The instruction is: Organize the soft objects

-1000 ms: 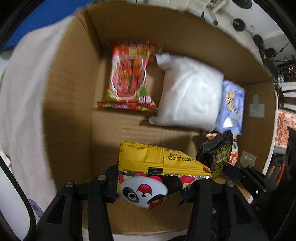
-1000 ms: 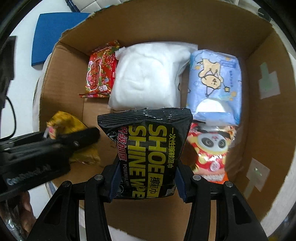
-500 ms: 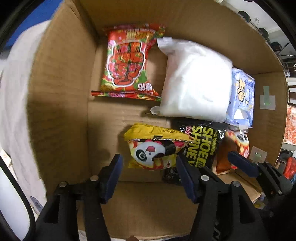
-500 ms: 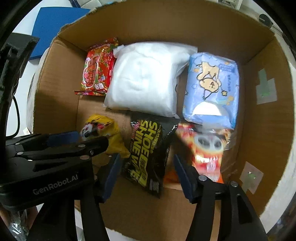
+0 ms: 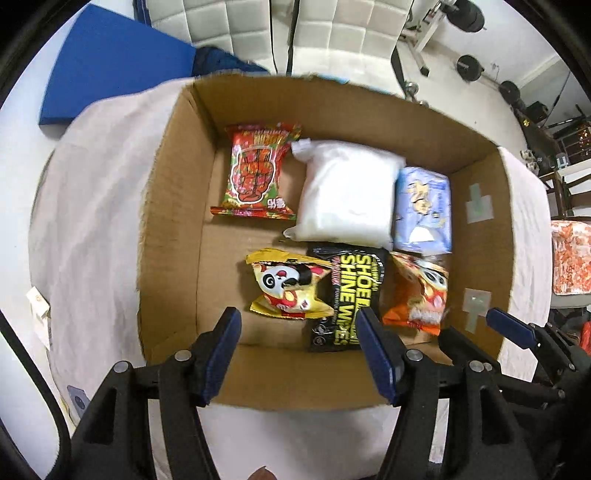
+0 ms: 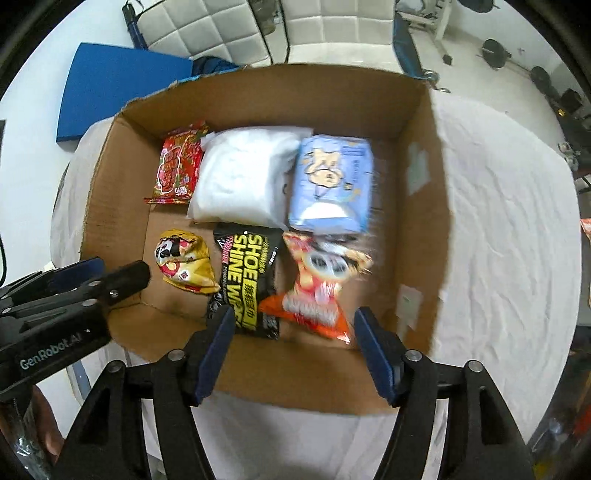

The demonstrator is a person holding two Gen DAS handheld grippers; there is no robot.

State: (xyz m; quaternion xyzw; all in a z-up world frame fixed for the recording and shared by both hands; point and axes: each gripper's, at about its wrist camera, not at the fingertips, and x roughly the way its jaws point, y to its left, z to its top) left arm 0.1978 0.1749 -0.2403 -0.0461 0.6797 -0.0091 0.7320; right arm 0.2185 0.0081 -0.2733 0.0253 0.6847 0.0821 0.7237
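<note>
A cardboard box (image 5: pixel 170 236) (image 6: pixel 417 206) on a white-clothed table holds several soft packs. Back row: red snack bag (image 5: pixel 256 171) (image 6: pixel 179 164), white pillow pack (image 5: pixel 345 194) (image 6: pixel 243 177), blue tissue pack (image 5: pixel 423 208) (image 6: pixel 332 184). Front row: yellow panda bag (image 5: pixel 288 284) (image 6: pixel 184 260), black shoe-wipes pack (image 5: pixel 349 295) (image 6: pixel 249 277), orange panda bag (image 5: pixel 421 291) (image 6: pixel 317 286). My left gripper (image 5: pixel 301 352) is open and empty above the box's near edge. My right gripper (image 6: pixel 295 352) is open and empty, above the near wall.
A blue mat (image 5: pixel 107 61) (image 6: pixel 122 85) lies on the floor behind the table, beside white padded chairs (image 5: pixel 332 26). Dumbbells and gear stand at the far right (image 5: pixel 469 66). An orange-patterned thing (image 5: pixel 570 258) sits right of the table.
Both grippers let go of their packs, the yellow panda bag and the shoe wipes, and have pulled up and back out of the box. The packs now lie in the front row.
</note>
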